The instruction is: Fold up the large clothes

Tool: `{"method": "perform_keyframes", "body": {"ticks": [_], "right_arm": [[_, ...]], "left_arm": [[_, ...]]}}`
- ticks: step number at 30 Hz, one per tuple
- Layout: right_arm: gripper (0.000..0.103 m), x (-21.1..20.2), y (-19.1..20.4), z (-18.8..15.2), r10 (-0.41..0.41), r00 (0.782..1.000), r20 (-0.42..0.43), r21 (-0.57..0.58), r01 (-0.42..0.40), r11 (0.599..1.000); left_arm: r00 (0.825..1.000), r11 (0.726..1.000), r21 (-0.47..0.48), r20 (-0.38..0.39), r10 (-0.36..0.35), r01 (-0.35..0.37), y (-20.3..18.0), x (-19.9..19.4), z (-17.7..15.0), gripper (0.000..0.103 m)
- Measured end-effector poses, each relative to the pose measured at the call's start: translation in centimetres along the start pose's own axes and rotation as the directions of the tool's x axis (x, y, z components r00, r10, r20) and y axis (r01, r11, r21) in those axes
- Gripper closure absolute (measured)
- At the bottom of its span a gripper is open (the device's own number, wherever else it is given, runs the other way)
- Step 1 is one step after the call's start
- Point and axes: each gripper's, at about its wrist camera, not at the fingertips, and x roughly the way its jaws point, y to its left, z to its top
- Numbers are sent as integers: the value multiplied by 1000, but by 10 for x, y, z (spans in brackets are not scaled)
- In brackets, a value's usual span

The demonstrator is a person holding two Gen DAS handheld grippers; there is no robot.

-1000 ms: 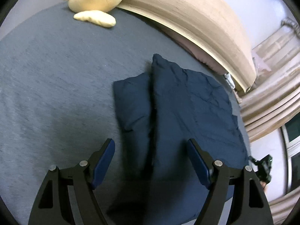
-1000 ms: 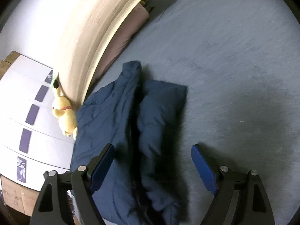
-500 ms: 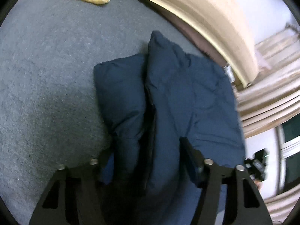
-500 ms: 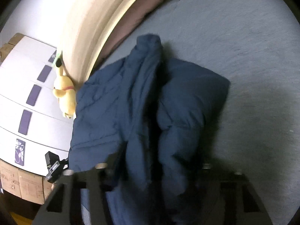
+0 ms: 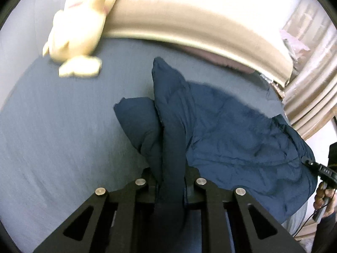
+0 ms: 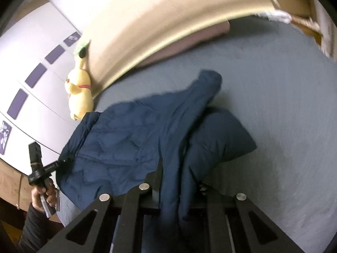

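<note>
Jaws of the left hand-held gripper (image 5: 171,181) and right hand-held gripper (image 6: 179,187) are closing, each grasping the navy jacket (image 5: 231,135) edge just ahead on the bed (image 5: 52,137); advise raising both evenly, keeping the fold aligned.

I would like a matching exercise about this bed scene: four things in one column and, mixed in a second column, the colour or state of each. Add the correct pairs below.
Things:
1. jacket
2. plush toy
3. bed sheet
4. left claw

Colour or state:
A. pale yellow, leaning at the headboard
B. grey-blue, spread flat
C. dark navy, puffy, partly lifted
D. black, jaws closing on fabric

Pairs: 1-C, 2-A, 3-B, 4-D
</note>
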Motion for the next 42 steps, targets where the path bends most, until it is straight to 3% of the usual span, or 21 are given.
{"method": "perform_keyframes", "body": {"ticks": [5,9,14,18,27,42], "right_arm": [[91,-41,33,29,2,997,83,-58,2,998],[91,-74,50,39,11,991,130,-96,1,995],[91,-93,57,37,24,984,175,-133,0,991],[92,-101,49,20,27,983,180,-142,-1,990],[92,-102,40,-37,26,988,152,-120,-8,993],[92,-30,-23,-144,-6,1000,14,18,5,1000]], "left_arm": [[995,998,62,99,-6,0,-32,-42,31,88],[988,997,82,153,-25,13,-40,-69,36,88],[978,994,108,203,-50,28,-34,-107,10,88],[974,992,124,219,-59,32,-33,-111,0,88],[979,992,127,199,-53,27,-36,-131,-57,87],[999,1000,-13,50,-16,16,11,-70,-166,87]]}}
